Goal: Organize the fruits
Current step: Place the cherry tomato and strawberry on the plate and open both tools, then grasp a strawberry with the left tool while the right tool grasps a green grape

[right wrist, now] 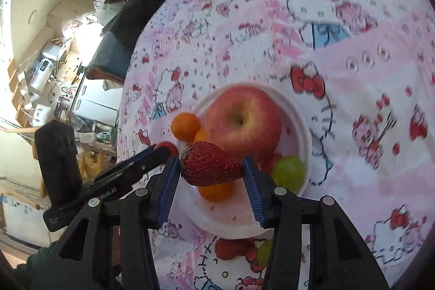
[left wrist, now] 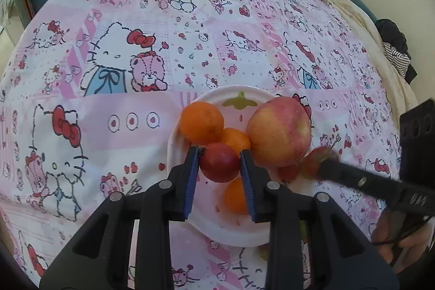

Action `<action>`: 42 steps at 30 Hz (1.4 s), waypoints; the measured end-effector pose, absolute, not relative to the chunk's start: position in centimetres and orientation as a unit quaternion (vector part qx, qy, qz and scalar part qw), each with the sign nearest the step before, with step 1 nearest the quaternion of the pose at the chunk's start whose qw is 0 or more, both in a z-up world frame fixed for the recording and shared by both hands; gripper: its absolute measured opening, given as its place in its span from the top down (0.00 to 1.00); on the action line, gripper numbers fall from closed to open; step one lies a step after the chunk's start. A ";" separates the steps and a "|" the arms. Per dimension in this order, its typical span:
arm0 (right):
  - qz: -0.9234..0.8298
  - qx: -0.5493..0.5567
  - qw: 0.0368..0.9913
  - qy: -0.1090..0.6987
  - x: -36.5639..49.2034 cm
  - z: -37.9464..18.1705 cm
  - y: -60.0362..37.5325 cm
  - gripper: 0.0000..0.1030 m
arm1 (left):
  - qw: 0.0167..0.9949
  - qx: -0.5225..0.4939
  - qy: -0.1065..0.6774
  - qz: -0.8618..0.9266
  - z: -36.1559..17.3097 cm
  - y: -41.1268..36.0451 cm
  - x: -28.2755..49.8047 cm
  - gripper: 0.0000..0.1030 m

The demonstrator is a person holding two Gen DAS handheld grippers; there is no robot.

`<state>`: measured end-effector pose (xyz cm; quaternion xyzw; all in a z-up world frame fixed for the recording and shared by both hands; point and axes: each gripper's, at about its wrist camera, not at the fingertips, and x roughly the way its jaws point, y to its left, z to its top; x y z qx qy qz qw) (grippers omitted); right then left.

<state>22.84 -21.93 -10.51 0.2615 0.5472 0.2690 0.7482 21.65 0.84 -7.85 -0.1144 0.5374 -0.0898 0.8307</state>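
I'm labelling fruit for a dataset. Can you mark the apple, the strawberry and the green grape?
apple (right wrist: 243, 124): right wrist view, top around the stem dimple.
strawberry (right wrist: 209, 164): right wrist view, middle of its red body.
green grape (right wrist: 288, 172): right wrist view, centre of its visible skin.

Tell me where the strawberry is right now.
The strawberry is held in the right claw above the white plate, just in front of the big apple, in the right wrist view.

Crowded plate (left wrist: 174, 151); open bedsheet (left wrist: 108, 110) leftward

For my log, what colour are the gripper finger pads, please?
Blue, ribbed pads, clearest in the left wrist view.
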 end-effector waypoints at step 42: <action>0.249 0.254 0.791 0.499 19.1 -6.1 -24.7 0.36 | 0.855 -0.083 0.510 -0.038 -5.1 1.3 17.7 0.43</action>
